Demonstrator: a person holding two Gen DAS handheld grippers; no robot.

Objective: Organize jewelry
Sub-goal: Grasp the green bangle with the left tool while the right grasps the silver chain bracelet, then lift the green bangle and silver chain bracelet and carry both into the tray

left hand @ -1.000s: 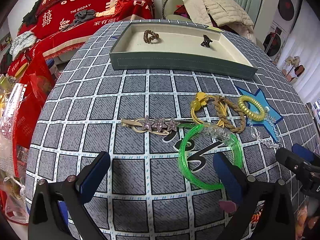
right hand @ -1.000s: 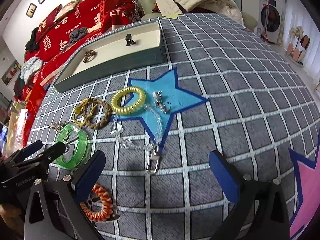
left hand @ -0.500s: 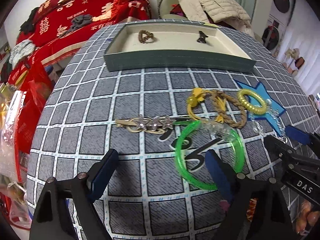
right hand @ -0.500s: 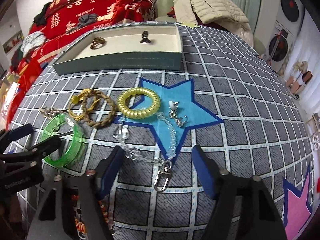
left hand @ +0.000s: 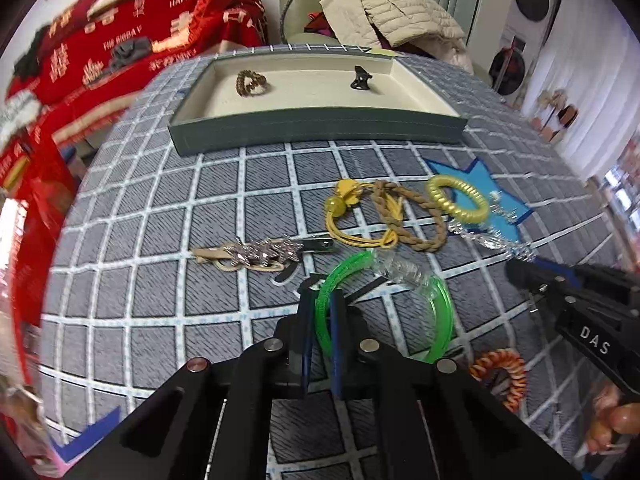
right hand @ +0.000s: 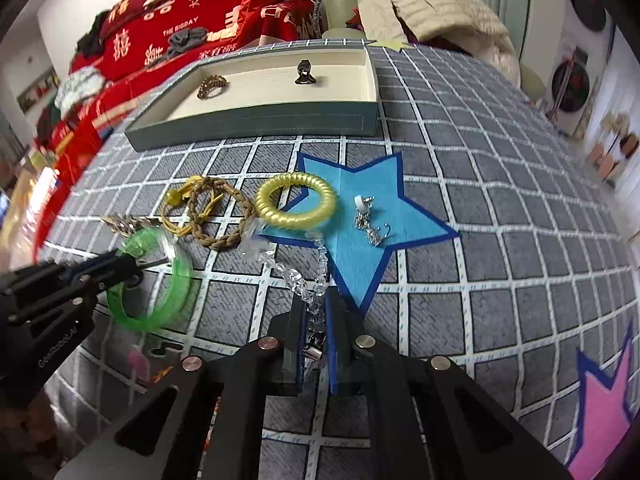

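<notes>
A green translucent bangle [left hand: 438, 308] lies on the grey checked tablecloth. My left gripper [left hand: 322, 300] has closed its jaws and is shut on the bangle's near-left rim. My right gripper [right hand: 316, 308] has also closed and is shut on the clasp end of a clear bead chain [right hand: 288, 272], which trails up towards the blue star patch [right hand: 360, 216]. In the right wrist view the bangle [right hand: 176, 280] sits at the left with the left gripper's tips on it. A grey tray [left hand: 320, 130] at the back holds a brown braided tie [left hand: 250, 83] and a black clip [left hand: 360, 79].
Between the grippers and the tray lie a star hair clip [left hand: 260, 254], a yellow bead tie [left hand: 348, 216], a braided brown cord [left hand: 412, 220] and a yellow coil tie [left hand: 456, 200]. An orange coil tie [left hand: 500, 376] lies near the front. A silver charm [right hand: 368, 224] rests on the star patch.
Both grippers went from wide open to shut. The left closed on the green bangle's rim, and the right closed on the bead chain's clasp end.
</notes>
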